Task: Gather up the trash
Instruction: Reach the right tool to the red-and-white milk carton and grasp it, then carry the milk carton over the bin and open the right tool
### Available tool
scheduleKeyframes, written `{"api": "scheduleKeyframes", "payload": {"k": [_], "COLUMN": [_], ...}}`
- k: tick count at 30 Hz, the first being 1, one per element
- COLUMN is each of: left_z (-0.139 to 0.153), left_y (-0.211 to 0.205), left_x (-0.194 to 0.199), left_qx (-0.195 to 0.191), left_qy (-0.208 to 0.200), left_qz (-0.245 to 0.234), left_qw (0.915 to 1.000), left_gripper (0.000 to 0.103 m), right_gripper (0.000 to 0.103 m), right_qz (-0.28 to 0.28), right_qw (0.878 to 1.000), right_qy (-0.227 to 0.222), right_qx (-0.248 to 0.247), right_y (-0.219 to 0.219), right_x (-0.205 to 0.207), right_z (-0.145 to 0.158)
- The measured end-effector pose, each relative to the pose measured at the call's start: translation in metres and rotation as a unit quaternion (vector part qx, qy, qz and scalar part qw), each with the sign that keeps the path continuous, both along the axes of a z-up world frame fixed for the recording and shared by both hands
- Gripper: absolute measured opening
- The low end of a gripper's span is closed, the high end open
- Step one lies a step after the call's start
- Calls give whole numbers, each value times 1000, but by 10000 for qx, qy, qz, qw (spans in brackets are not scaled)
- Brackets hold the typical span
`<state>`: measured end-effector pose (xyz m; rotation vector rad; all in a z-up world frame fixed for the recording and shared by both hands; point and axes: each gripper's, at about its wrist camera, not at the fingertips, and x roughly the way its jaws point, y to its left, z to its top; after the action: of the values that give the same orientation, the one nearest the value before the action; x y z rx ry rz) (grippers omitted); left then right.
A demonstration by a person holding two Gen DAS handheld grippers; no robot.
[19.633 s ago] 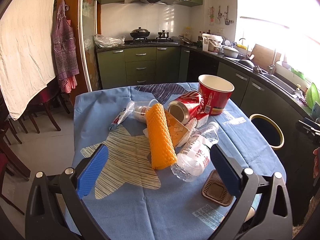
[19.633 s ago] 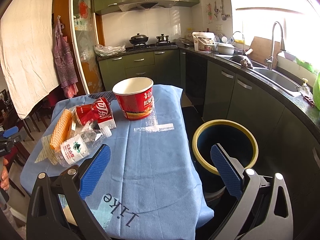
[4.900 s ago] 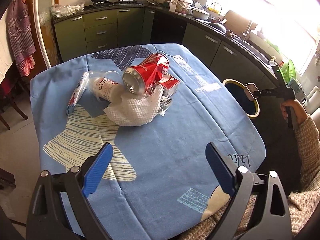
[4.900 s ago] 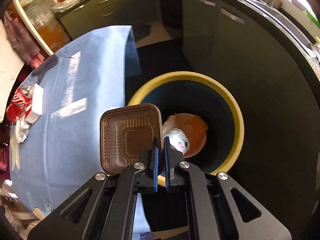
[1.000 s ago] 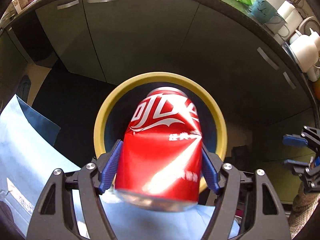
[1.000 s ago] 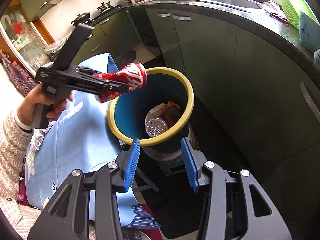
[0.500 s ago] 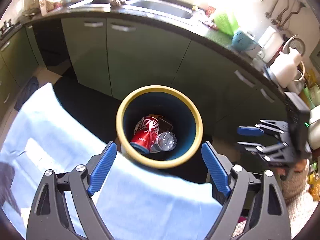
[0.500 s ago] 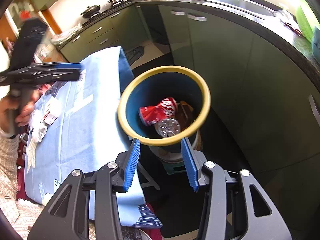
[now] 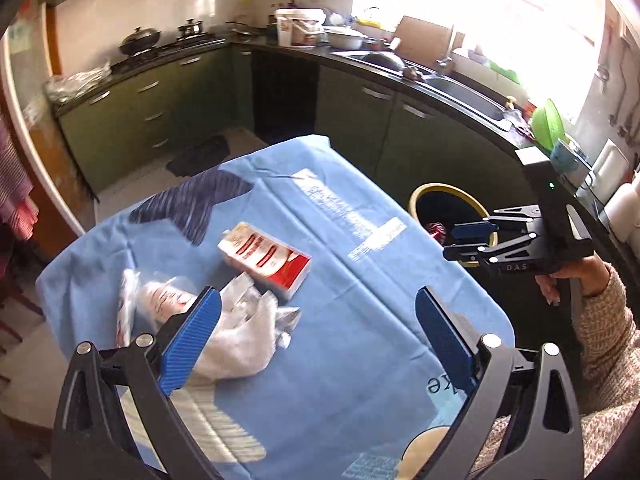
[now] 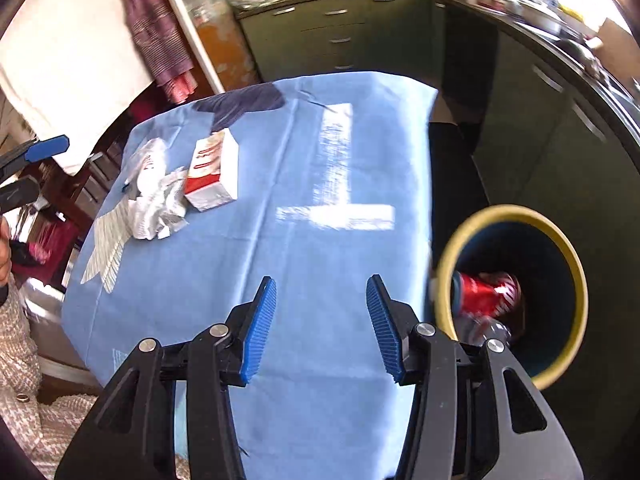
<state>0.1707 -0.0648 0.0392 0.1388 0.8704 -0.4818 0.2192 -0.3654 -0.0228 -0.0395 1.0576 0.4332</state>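
Observation:
A red and white carton [image 9: 266,255] lies on the blue tablecloth [image 9: 352,320], with a crumpled white tissue [image 9: 240,336] and a clear plastic cup [image 9: 160,300] to its left. The carton [image 10: 212,172] and tissue [image 10: 158,208] also show in the right wrist view. The yellow-rimmed bin [image 10: 516,292] beside the table holds the red can [image 10: 486,294]. My left gripper [image 9: 316,344] is open and empty above the table's near side. My right gripper [image 10: 320,324] is open and empty over the cloth near the bin; it also shows in the left wrist view [image 9: 472,240].
Green kitchen cabinets [image 9: 360,112] and a counter with a sink [image 9: 460,84] run behind and to the right of the table. The bin [image 9: 444,208] stands between table and cabinets. A chair [image 10: 48,216] stands at the table's left.
Both grippers have swung away from the bin and now face the table. The red can, dropped a moment ago, lies in the bin.

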Motion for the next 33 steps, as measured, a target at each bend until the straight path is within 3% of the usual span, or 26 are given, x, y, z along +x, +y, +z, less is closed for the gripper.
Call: {"api": "scheduleKeyframes", "payload": {"k": [5, 12, 16, 29, 30, 31, 33], "left_z": [-9, -25, -34, -49, -50, -50, -50], "left_y": [63, 102, 112, 109, 107, 106, 105], "left_x": [-27, -51, -57, -57, -57, -57, -57], "left_qx": [-66, -348, -575, -783, -788, -792, -805], "left_qy": [-94, 45, 126, 253, 257, 257, 248], "left_qz": [718, 1081, 1142, 1075, 1057, 1045, 1029], "left_qw": [9974, 9935, 9917, 9908, 9909, 9910, 9911], "left_gripper": [93, 93, 93, 94, 94, 94, 94], "right_gripper": [51, 60, 66, 66, 64, 52, 53], "right_qz": [678, 948, 938, 1037, 1011, 979, 950], "right_qw": [9974, 9919, 9896, 9823, 9822, 9823, 9829], "right_qy": [220, 543, 711, 844, 853, 853, 824], "right_qx": [-70, -651, -827, -1314, -1333, -1349, -1346], "right_y": [90, 163, 175, 200, 200, 200, 198], "right_x": [49, 105, 116, 117, 118, 119, 120], "right_z": [-2, -28, -39, -66, -68, -70, -70]}}
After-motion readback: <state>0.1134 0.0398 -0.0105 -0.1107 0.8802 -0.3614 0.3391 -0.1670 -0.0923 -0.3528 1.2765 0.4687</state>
